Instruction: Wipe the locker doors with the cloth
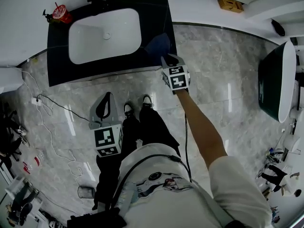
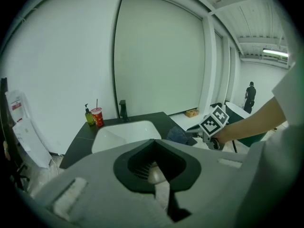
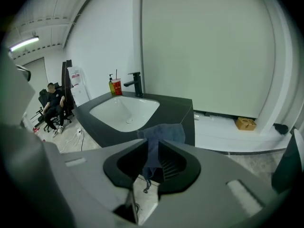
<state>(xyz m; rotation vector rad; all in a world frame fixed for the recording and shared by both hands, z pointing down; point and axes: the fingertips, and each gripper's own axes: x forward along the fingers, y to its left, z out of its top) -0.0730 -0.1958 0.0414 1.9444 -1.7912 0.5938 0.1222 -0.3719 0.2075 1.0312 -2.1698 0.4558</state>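
The left gripper (image 1: 109,95) hangs low over the grey floor (image 1: 76,99) beside the person's shoes (image 1: 128,109), its jaws drawn together on nothing. Ahead stands a black counter (image 1: 59,65) with 1 white sink (image 1: 104,34) (a red cup (image 1: 61,14) sits at its far left corner), and the blue cloth (image 1: 158,44) lies bunched on its near right corner. There the right gripper (image 1: 166,57) has its 2 jaws parted, a tail of the cloth hanging loose between them.

Floor tiles (image 1: 213,56): glossy grey marble-look. Desk top (image 1: 59,61): matt black. Basin (image 1: 104,34): smooth glossy white. Cloth (image 1: 158,45): soft dark-blue fabric.
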